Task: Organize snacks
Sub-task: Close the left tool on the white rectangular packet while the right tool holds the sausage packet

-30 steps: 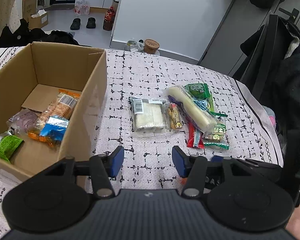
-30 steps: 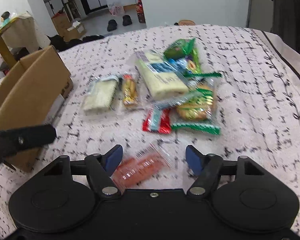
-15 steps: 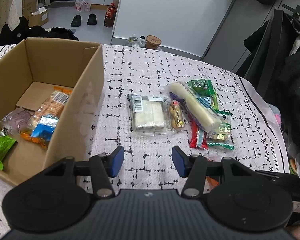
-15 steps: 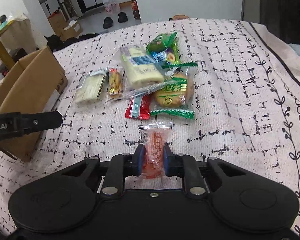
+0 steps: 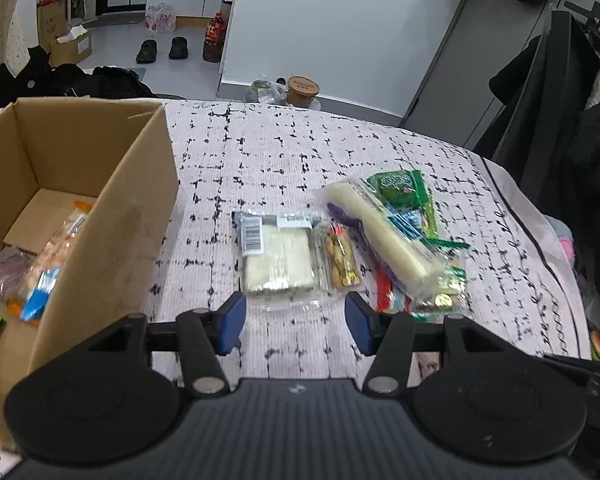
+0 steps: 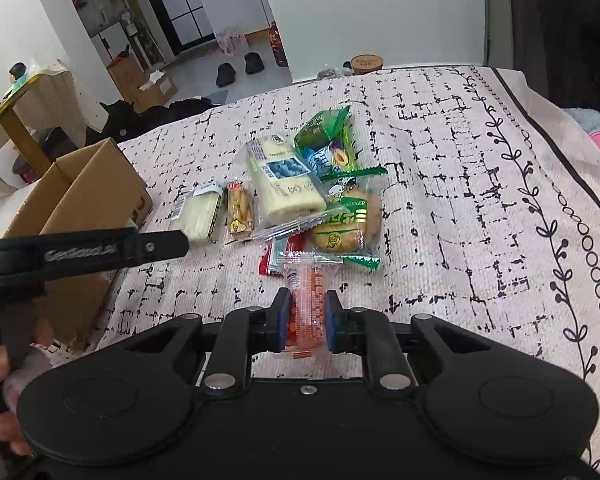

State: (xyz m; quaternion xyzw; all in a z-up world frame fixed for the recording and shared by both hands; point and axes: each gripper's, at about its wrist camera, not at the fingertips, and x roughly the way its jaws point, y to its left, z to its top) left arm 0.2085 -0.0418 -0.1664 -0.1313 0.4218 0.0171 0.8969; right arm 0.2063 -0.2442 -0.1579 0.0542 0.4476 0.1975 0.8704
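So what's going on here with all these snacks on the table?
A person holding a gripper in each hand is sorting snacks into a cardboard box. The right gripper is shut on an orange snack packet, held above the tablecloth. The left gripper is open and empty, near a clear-wrapped sandwich pack. A few packets already lie in the box; a small pile of snacks is left on the table.

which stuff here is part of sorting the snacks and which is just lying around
Part of the job:
- cardboard box
- orange snack packet, held in the right gripper
- sandwich pack
- snack pile
- left gripper, jaws open

Just lying about:
- slippers
- dark bottle
- brown tub
- black coat
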